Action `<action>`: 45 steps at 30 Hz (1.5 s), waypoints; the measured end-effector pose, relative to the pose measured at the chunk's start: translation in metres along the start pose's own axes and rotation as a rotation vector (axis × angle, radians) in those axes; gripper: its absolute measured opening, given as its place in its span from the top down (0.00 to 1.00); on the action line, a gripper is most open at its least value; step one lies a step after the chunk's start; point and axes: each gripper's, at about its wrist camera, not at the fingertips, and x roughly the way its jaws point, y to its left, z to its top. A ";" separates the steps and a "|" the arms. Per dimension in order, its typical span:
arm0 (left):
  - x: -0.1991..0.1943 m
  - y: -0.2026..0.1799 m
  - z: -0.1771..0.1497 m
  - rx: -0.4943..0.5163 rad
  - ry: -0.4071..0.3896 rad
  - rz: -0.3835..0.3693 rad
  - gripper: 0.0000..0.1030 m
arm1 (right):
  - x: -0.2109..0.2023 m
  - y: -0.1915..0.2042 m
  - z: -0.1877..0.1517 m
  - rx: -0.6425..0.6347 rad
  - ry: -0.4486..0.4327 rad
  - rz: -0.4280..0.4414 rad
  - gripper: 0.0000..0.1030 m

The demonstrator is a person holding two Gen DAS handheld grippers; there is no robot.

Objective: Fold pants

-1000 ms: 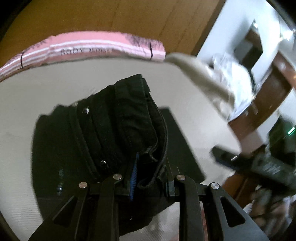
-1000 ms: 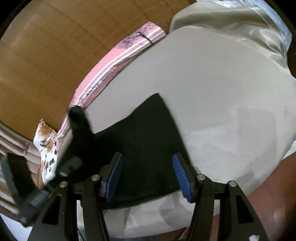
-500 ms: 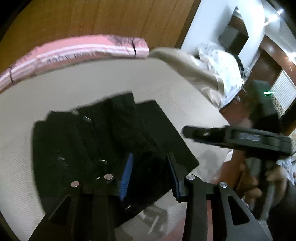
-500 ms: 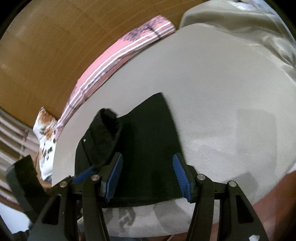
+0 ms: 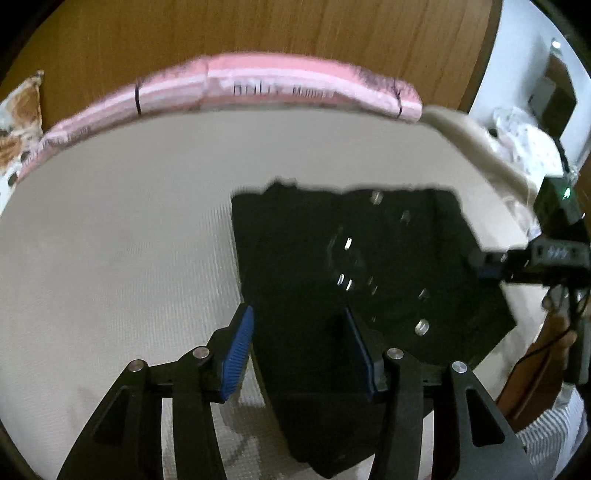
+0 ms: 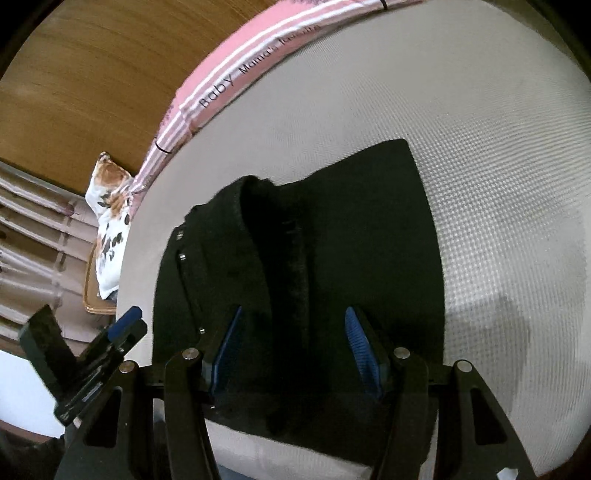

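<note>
The black pants (image 5: 354,280) lie folded in a compact stack on the beige mattress (image 5: 122,229), small metal studs showing on top. My left gripper (image 5: 299,350) is open and empty, hovering over the near left part of the stack. My right gripper (image 6: 291,350) is open and empty above the near edge of the pants (image 6: 295,266), where the waistband fold forms a raised ridge. Each gripper shows in the other's view: the right at the far right (image 5: 491,264), the left at the lower left (image 6: 122,328).
A pink striped bumper (image 5: 258,81) runs along the mattress's far edge against a wooden wall (image 5: 258,29). A floral pillow (image 6: 109,221) lies at the left. Beige and white bedding (image 5: 480,144) is heaped at the far right.
My left gripper has let go of the pants' waistband, opened and pulled back. The pants have dropped flat onto the stack. My right gripper stayed open and moved closer over the pants.
</note>
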 end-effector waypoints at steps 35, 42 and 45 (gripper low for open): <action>-0.011 -0.035 0.021 0.058 -0.072 -0.054 0.46 | -0.058 0.066 0.015 -0.062 -0.205 -0.015 0.90; 0.019 -0.048 0.002 0.102 0.041 -0.047 0.46 | -0.046 -0.012 0.009 0.085 -0.157 -0.164 0.90; 0.030 -0.051 -0.007 0.137 0.059 -0.020 0.46 | -0.033 -0.031 0.004 0.106 -0.144 -0.177 0.84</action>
